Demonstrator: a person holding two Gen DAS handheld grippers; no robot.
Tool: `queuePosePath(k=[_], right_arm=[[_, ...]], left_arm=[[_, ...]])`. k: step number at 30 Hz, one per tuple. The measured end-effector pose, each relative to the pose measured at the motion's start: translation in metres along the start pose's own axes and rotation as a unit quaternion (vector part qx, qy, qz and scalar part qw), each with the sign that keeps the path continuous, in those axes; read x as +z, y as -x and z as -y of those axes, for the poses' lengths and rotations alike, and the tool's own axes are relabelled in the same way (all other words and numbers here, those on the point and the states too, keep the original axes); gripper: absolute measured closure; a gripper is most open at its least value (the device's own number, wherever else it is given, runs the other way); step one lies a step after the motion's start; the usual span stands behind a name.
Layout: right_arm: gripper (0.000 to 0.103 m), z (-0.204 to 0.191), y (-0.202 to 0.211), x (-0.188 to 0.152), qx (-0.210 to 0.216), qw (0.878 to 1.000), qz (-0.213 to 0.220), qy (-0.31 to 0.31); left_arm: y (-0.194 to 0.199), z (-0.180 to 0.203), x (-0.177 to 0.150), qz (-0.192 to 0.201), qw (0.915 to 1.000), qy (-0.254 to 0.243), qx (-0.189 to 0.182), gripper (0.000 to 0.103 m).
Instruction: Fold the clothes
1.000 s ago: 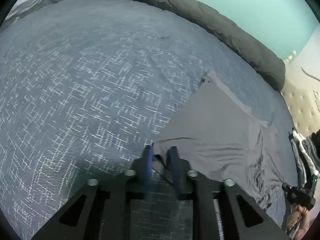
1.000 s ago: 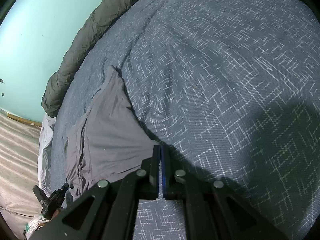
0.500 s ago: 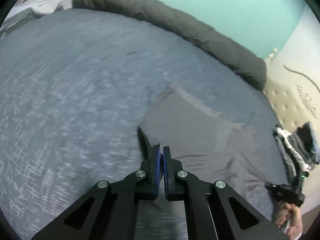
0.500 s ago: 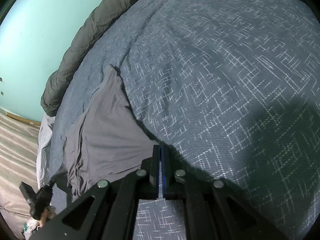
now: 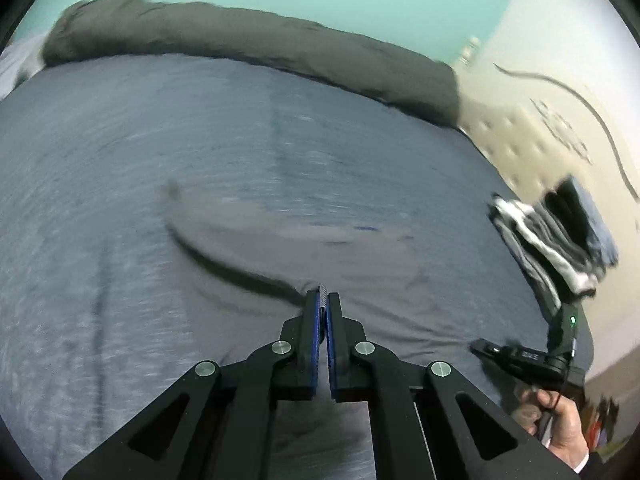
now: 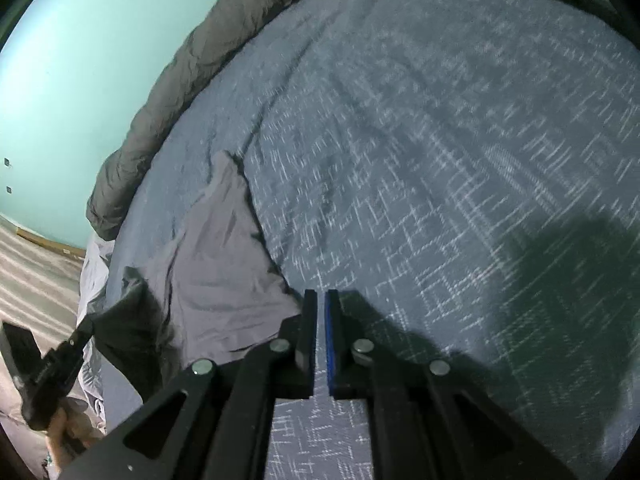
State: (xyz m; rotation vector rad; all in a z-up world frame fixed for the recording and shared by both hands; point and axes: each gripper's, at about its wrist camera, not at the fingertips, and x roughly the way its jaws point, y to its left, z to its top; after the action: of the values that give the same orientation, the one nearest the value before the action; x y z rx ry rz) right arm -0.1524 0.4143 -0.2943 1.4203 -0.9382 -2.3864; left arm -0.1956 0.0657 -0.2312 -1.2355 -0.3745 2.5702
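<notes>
- Nearest the left camera, the left gripper [image 5: 322, 300] has its jaws pinched together on a raised edge of the grey garment [image 5: 360, 280] — a small nub of cloth shows between the tips, and the fabric slopes away from the pinch in a lifted ridge.
- Seen from the right camera, that same gripper stands at the garment's near left corner, with a dark flap of cloth hanging from it off the bed [image 6: 440, 160].
- The right gripper [image 6: 321, 300] sits at the garment's near right corner; its jaws stand a narrow slit apart with only the bed cover showing through, so I judge it to hold nothing, though whether cloth lies under the tips I cannot tell.
- Between the two grippers the garment lies spread but wrinkled on the patterned bed, narrowing to a point toward the far side.
- Further right, a stack of clothes [image 5: 560, 240] lies near the bed's edge.
- Beyond all this, a dark rolled duvet [image 5: 260, 48] runs along the far edge.
- Risks, as I judge them: the pinch is thin, so a quick pull could slip the cloth free; with the right corner loose, the whole garment may drag instead of folding — and the wrinkles could be creased in.
</notes>
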Motion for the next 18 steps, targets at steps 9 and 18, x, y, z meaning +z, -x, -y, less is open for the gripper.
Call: queuePosePath(k=[9,18], right_arm=[[0.100,-0.015,-0.006,-0.001,0.073,0.997,-0.006,-0.001],[0.099,-0.035,-0.026,-0.007,0.099,0.994,-0.025,0.027]], left_arm=[[-0.077,0.102,-0.005,-0.082,0.9938,-0.068,-0.032,0.100],[-0.088,0.097,-0.016,-0.105,0.9932,-0.046,-0.018,0.078]])
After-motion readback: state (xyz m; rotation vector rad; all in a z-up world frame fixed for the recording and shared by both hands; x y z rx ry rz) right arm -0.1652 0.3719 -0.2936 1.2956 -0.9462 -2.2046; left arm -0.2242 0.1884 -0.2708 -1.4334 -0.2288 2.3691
